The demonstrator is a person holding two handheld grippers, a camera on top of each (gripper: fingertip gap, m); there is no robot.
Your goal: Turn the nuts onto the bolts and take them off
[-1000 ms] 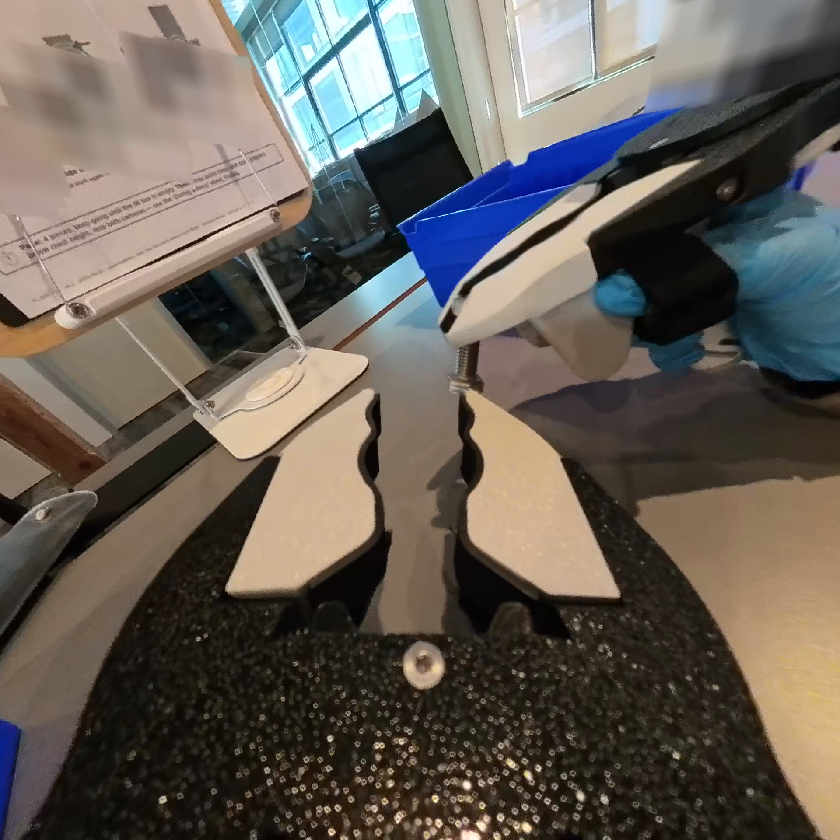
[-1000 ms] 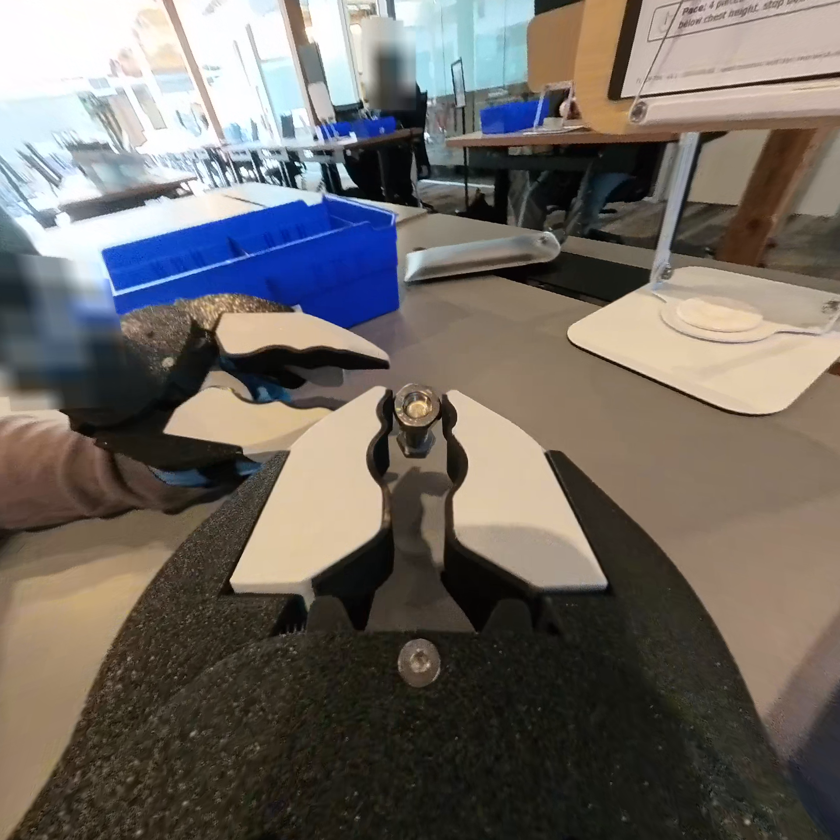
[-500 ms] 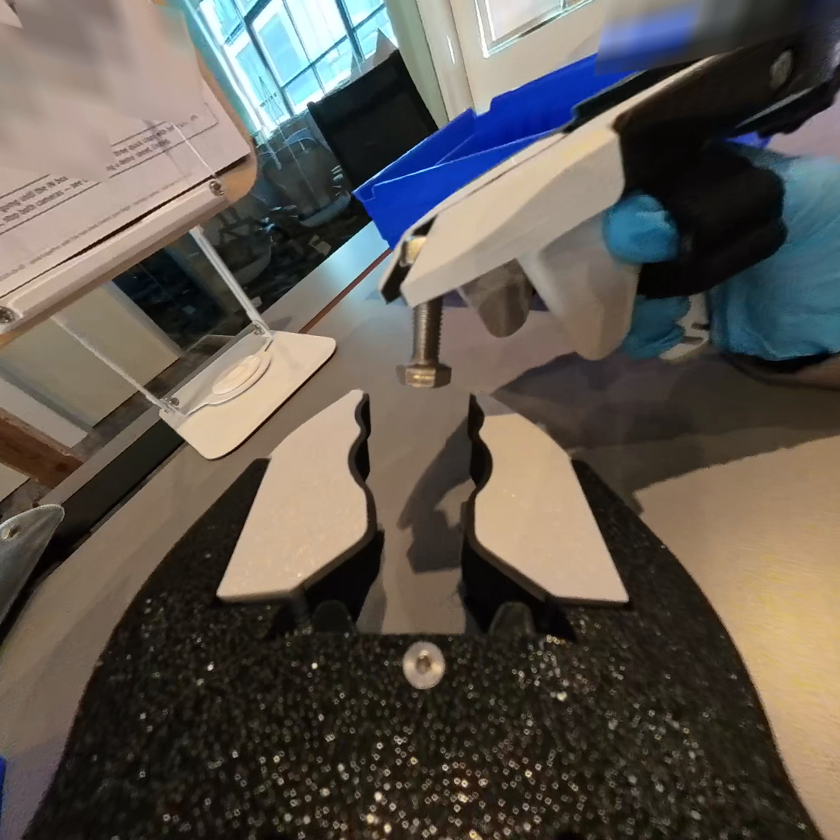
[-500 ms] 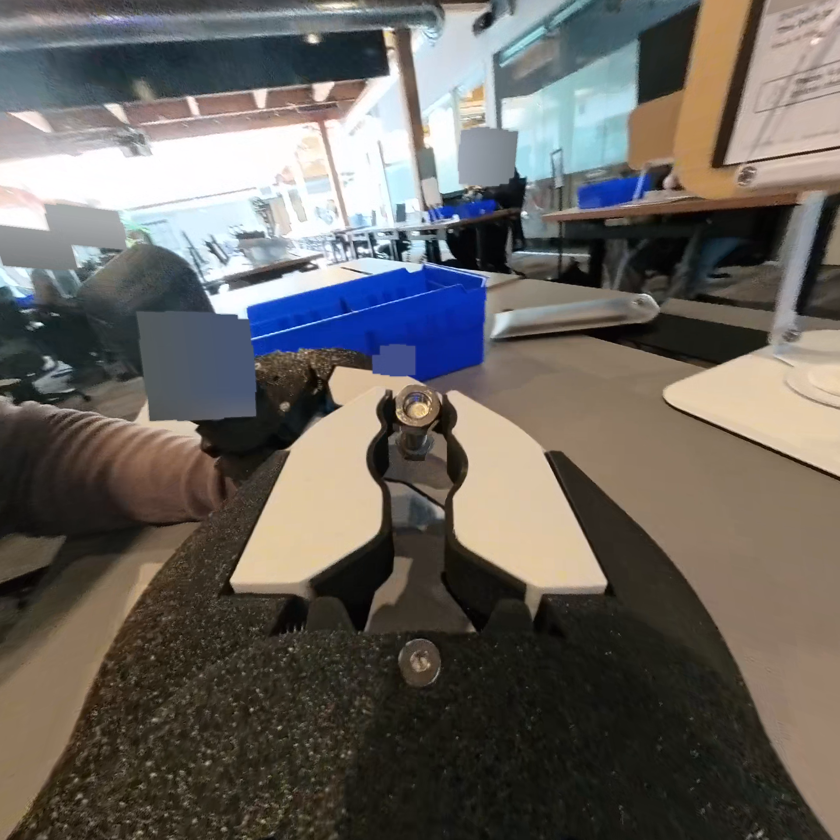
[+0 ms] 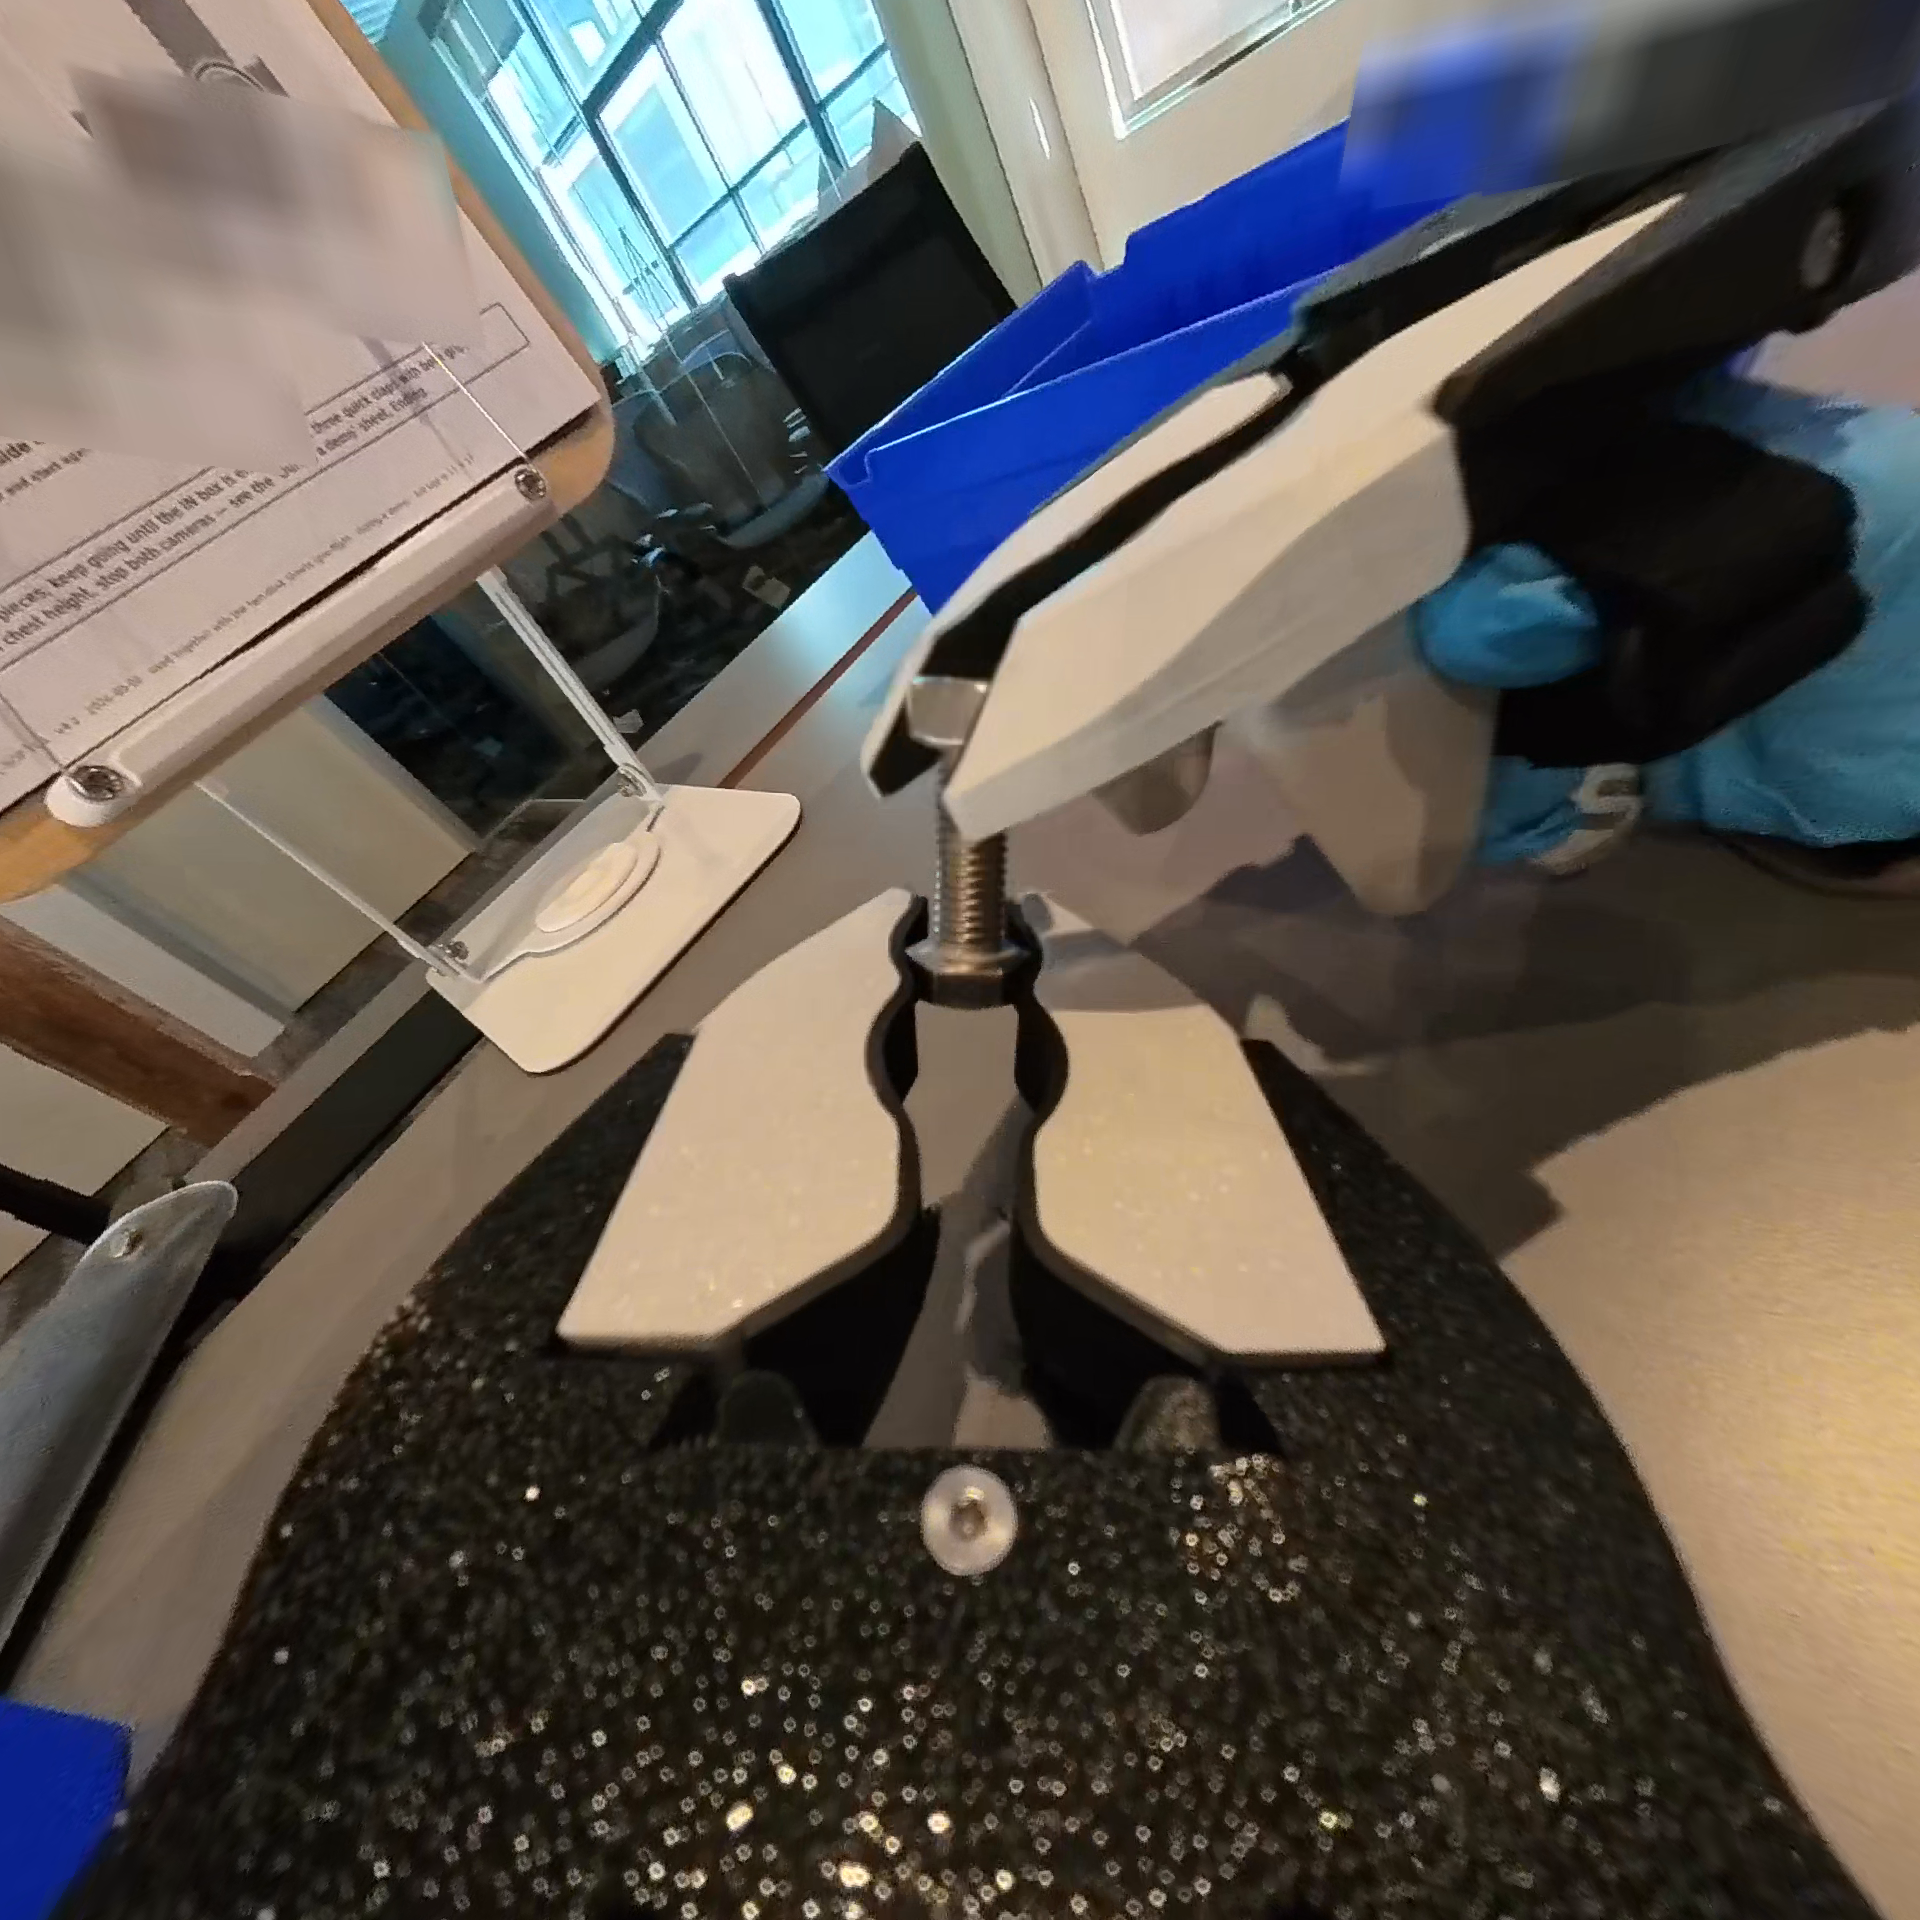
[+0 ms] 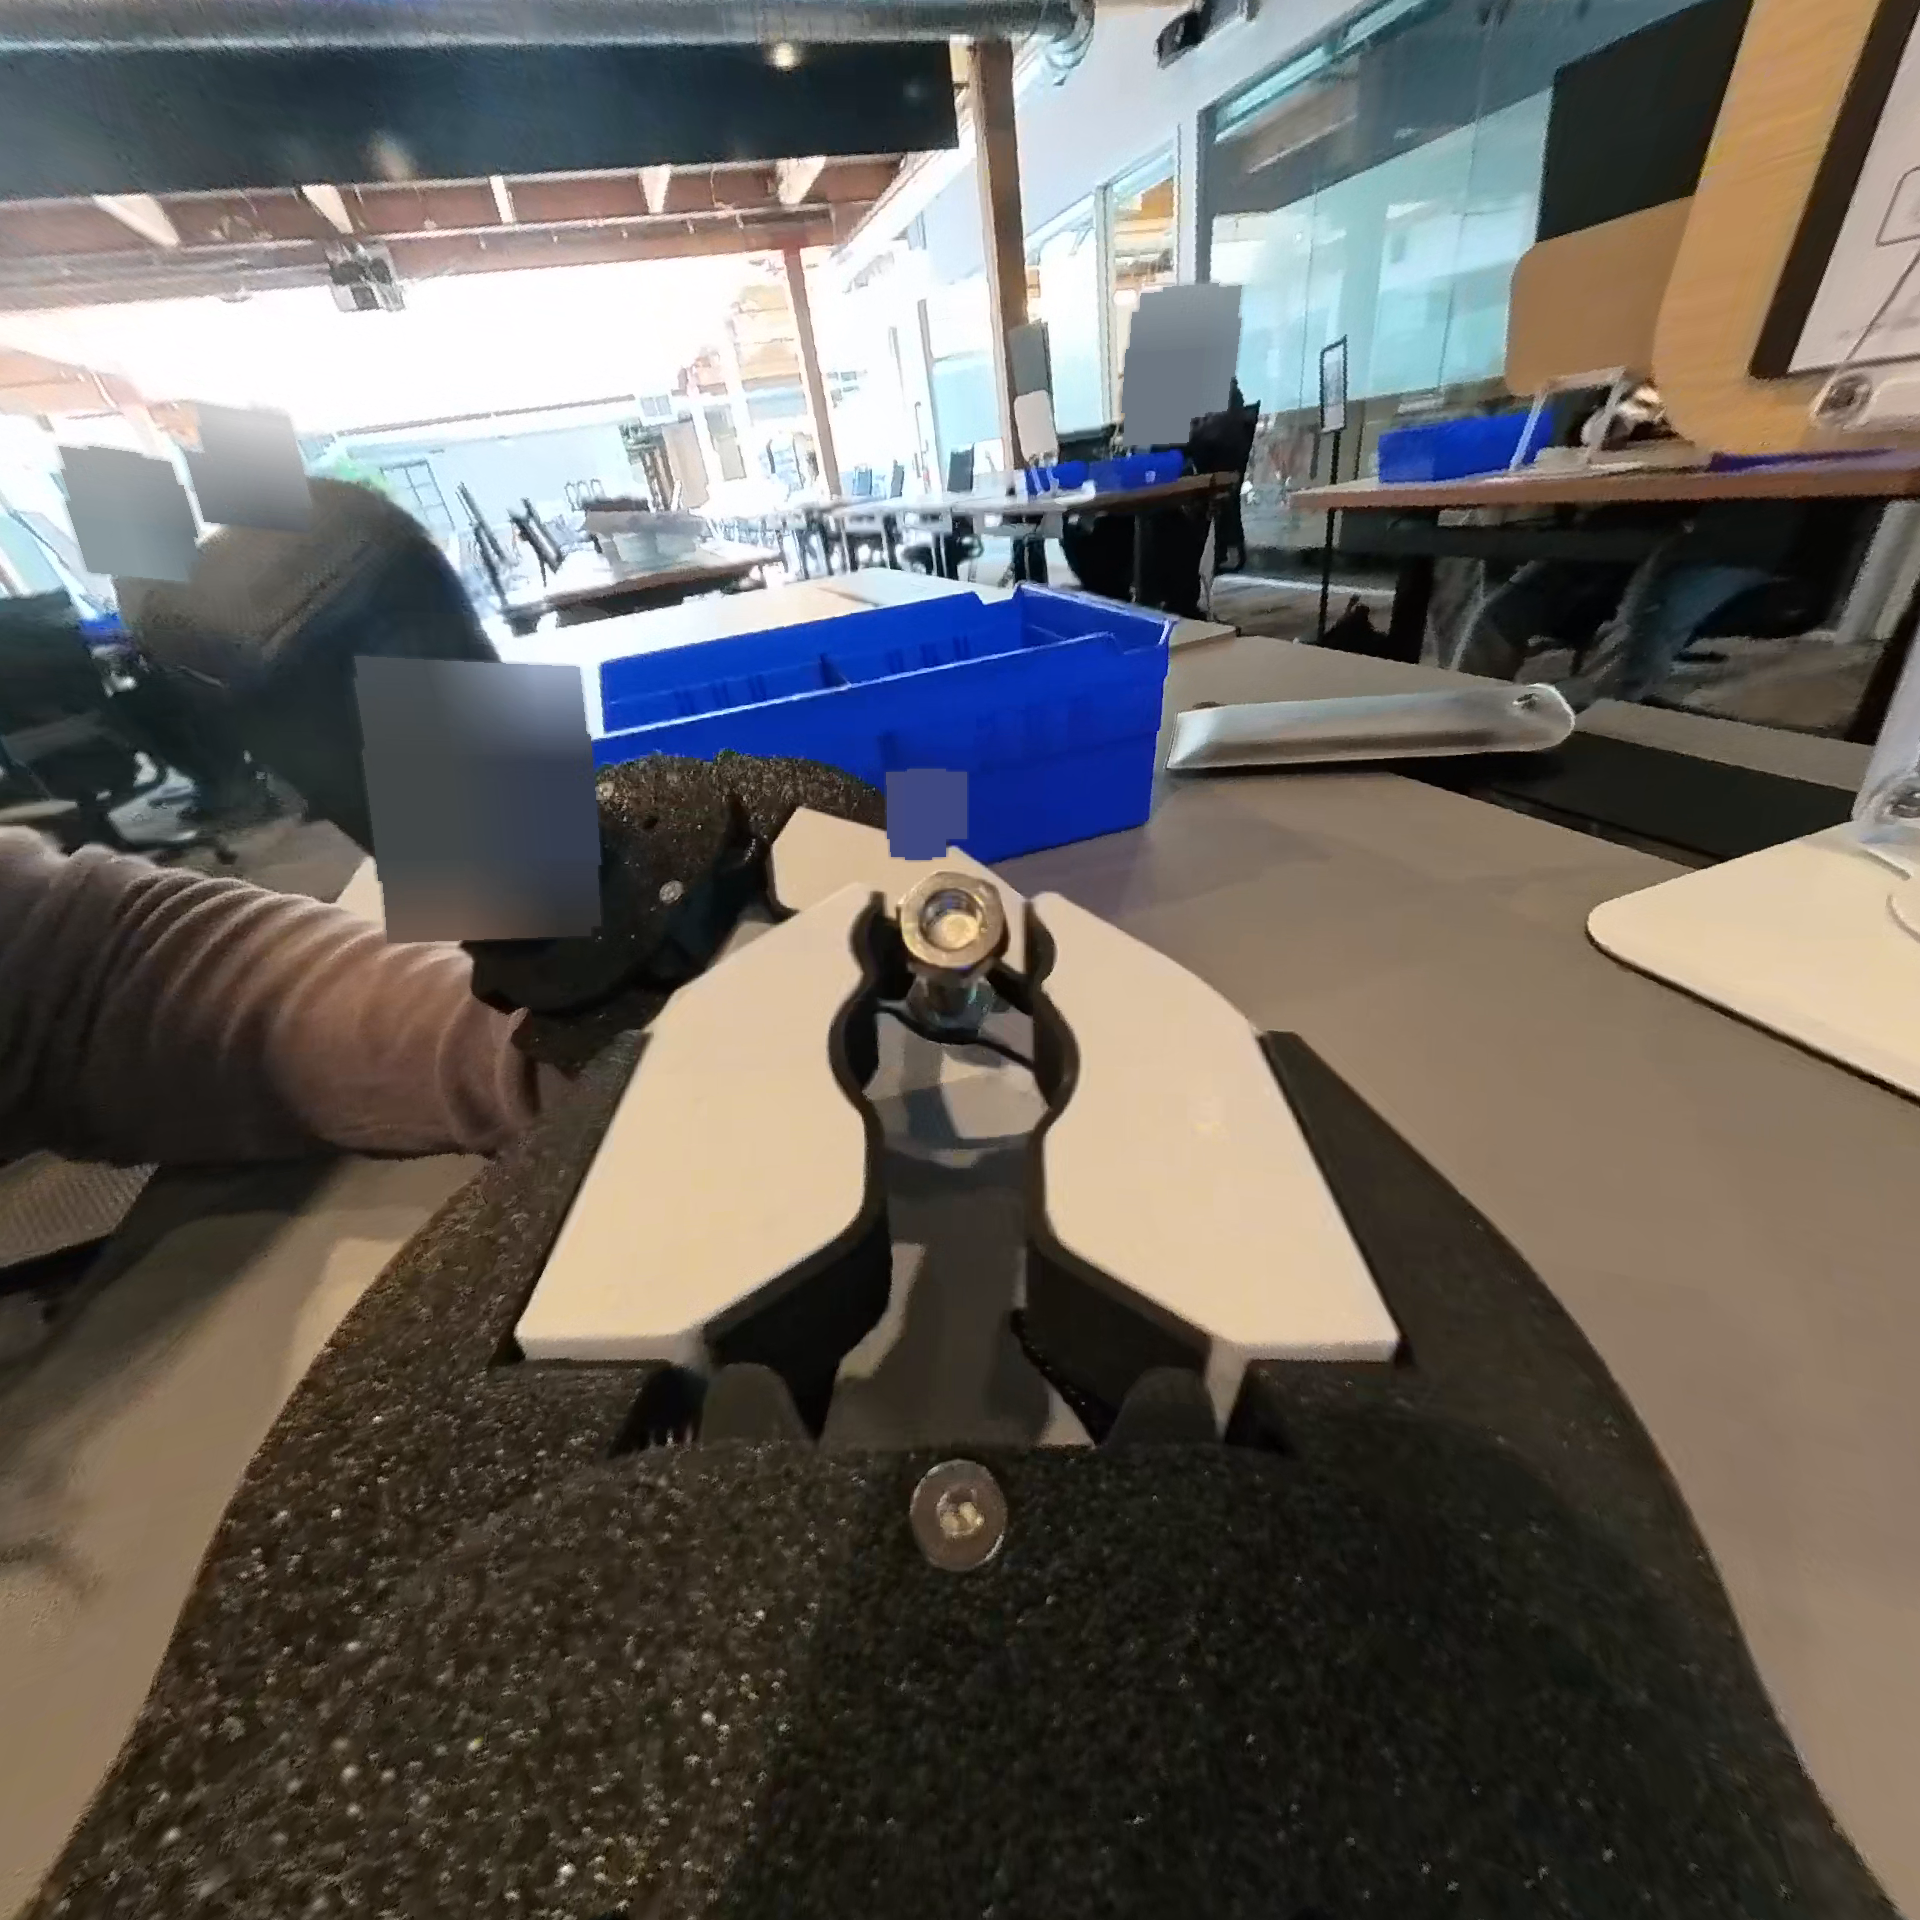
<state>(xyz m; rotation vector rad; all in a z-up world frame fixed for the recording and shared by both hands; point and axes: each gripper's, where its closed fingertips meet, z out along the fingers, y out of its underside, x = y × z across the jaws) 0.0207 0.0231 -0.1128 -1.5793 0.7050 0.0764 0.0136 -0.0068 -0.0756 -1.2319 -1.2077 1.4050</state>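
A threaded steel bolt (image 5: pixel 971 883) stands upright above the grey table. My right gripper (image 5: pixel 935 717) comes in from the upper right and is shut on the hex nut (image 5: pixel 940 707) at the bolt's upper end. My left gripper (image 5: pixel 968 940) is shut on the hex head (image 5: pixel 971 964) at the lower end, in the notch of its tips. In the right wrist view my right gripper (image 6: pixel 951 920) holds the nut (image 6: pixel 949 920) end-on, with the shaft (image 6: pixel 940 982) below it. The left gripper's black body (image 6: pixel 717 831) shows behind; its tips are hidden.
A blue bin (image 5: pixel 1039 457) (image 6: pixel 883 717) stands on the table behind the grippers. An instruction board on a white-based stand (image 5: pixel 623 914) (image 6: pixel 1766 956) is to one side. A flat metal plate (image 6: pixel 1361 717) (image 5: pixel 94 1330) lies at the table's edge. A blue-gloved hand (image 5: pixel 1507 634) and a sleeve (image 6: pixel 208 1018) hold the grippers. One gripper's finger ends stand about 4 centimeters off the other's.
My right gripper lifted the bolt off the table. My left gripper moved in under it and its fingers closed from wide apart onto the lower hex end.
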